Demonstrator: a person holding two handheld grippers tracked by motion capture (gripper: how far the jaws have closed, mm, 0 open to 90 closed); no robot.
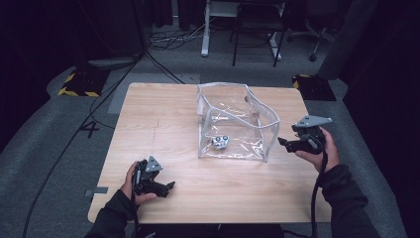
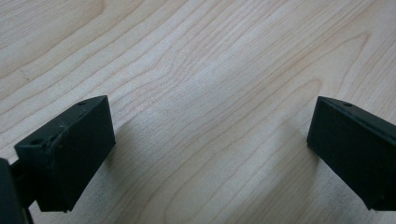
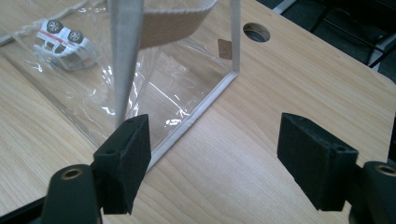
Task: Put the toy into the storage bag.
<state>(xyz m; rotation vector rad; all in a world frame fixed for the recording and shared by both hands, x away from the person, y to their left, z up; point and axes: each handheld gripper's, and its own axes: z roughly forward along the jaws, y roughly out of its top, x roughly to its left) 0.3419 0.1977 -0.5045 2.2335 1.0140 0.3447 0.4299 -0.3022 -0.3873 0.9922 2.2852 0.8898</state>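
The right gripper (image 1: 289,144), at the right of the high view, has its jaws apart with nothing between them, just beside the near right corner of the clear plastic bag (image 1: 233,124); that bag stands open at the middle of the wooden table (image 1: 148,124); a small toy car (image 1: 220,142) lies overturned inside it; the left gripper (image 1: 166,187), lower left, rests on the table, jaws spread wide over bare wood.
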